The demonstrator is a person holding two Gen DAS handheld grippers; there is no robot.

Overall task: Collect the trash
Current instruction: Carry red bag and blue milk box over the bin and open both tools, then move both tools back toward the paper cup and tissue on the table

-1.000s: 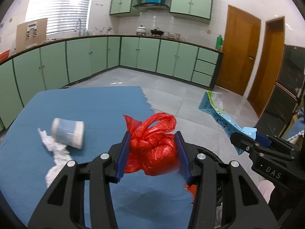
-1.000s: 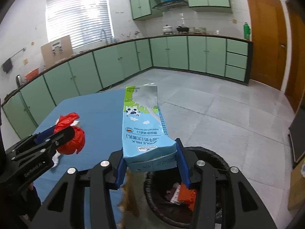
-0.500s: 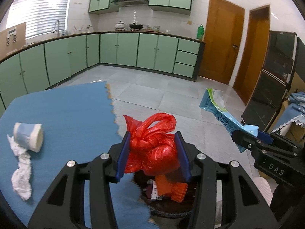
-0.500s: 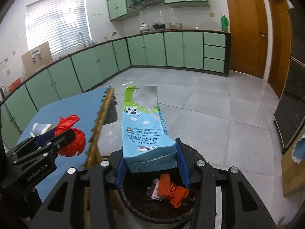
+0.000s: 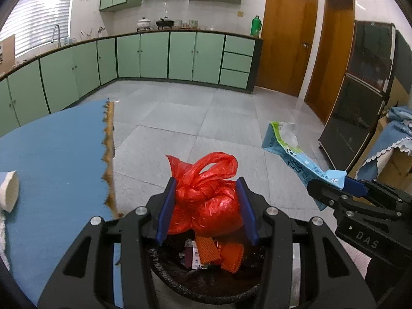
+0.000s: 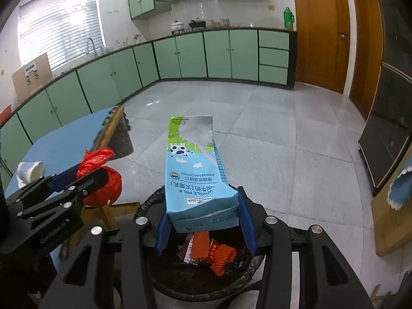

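My left gripper [image 5: 206, 206] is shut on a knotted red plastic bag [image 5: 206, 203] and holds it over the black-lined trash bin [image 5: 206, 283]. My right gripper [image 6: 203, 221] is shut on a blue and green milk carton [image 6: 195, 172] and holds it over the same bin [image 6: 206, 278], which has orange scraps inside. The carton [image 5: 291, 154] and right gripper [image 5: 334, 190] show at the right of the left wrist view. The red bag [image 6: 103, 180] and left gripper [image 6: 77, 180] show at the left of the right wrist view.
The blue-covered table [image 5: 51, 167] stands left of the bin with a paper cup [image 5: 9, 190] and crumpled white tissue [image 5: 2, 231] on it. Green kitchen cabinets [image 5: 180, 56] line the far wall. A dark glass cabinet [image 5: 360, 103] stands to the right.
Both grippers have moved right, off the table and over the trash bin, each still holding its item. The bin's inside has come into view below them.
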